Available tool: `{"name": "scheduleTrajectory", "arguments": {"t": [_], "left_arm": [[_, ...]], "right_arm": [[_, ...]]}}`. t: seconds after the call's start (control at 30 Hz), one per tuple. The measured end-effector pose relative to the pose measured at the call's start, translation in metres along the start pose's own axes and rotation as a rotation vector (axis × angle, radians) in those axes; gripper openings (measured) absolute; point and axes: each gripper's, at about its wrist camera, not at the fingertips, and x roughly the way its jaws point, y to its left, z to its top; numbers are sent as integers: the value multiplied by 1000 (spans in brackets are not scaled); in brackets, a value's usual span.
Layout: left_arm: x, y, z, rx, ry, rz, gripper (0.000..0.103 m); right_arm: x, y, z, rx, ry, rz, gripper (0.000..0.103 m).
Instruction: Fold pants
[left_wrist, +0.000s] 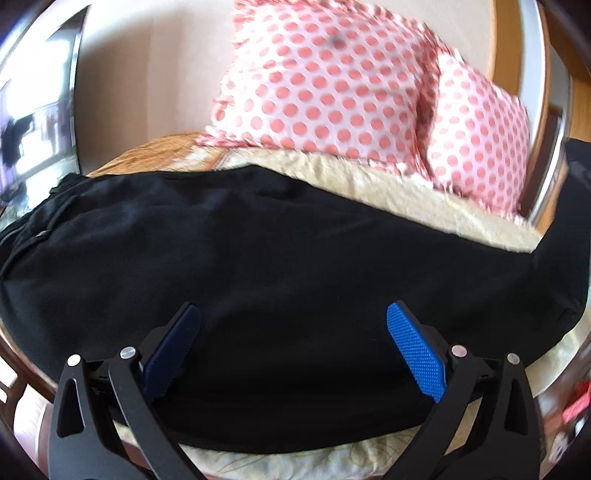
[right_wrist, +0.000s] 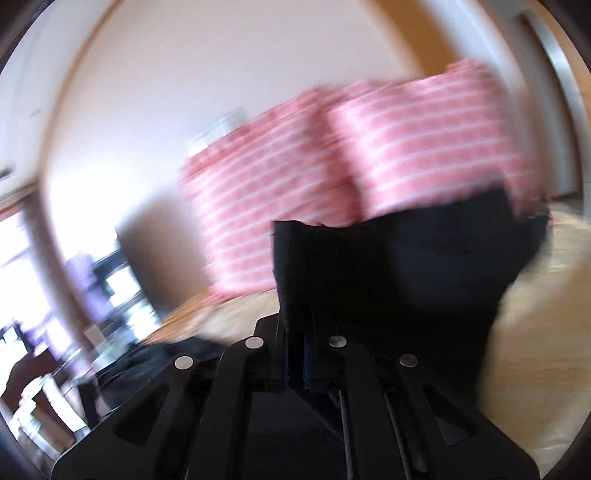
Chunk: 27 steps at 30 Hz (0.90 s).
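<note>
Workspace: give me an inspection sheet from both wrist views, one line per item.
Surface: bed with a cream blanket, an orange patch at its far left.
Job's things: black pants spread across the bed; one end is lifted in the right wrist view.
Clutter: two pink polka-dot pillows behind the pants, against the wall.
Grippers: left gripper open, over the pants, holding nothing; right gripper shut on a fold of the pants.
Cables: nothing seen.
Surroundings: pale wall, bright window and dark furniture at left; right view is motion-blurred.
</note>
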Motion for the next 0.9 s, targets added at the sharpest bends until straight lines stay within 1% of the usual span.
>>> {"name": "scheduleTrajectory", "arguments": {"t": [0.03,0.1,0.17,0.23,0.3,0.33,0.43,0.47,0.5,0.63,0.7,0.8,0.87,0.9], "left_arm": [[-6,4,1,-11,-18,14,101],[-16,14,3,-26,-49,57,101],[-23,23,3,-37,-66,84,101],[-29,34,2,-55,-72,108,101],[-31,44,1,-71,-72,128,101],[-32,47,1,-77,-72,136,101],[-34,56,1,-99,-77,149,101],[-34,59,1,-111,-79,151,101],[-34,61,2,-118,-80,151,101],[-33,68,1,-144,-70,150,101],[-34,70,-1,-143,-68,161,101],[-37,78,-1,-154,-75,184,101],[-38,83,0,-167,-79,195,101],[-40,86,1,-174,-83,202,101]], "right_arm": [[20,14,-11,-18,57,34,5],[65,38,-46,-58,214,81,5],[91,47,-75,-63,336,95,5],[109,51,-95,-50,418,92,5],[113,52,-96,-47,423,84,5],[112,53,-91,-45,408,86,5],[106,59,-70,-41,330,89,5],[105,62,-68,-53,317,86,5],[108,69,-71,-73,319,83,5],[116,80,-97,-174,418,49,5],[112,86,-106,-220,432,46,5],[103,94,-114,-294,443,67,7],[101,97,-119,-316,470,102,19],[97,101,-120,-322,485,131,38]]}}
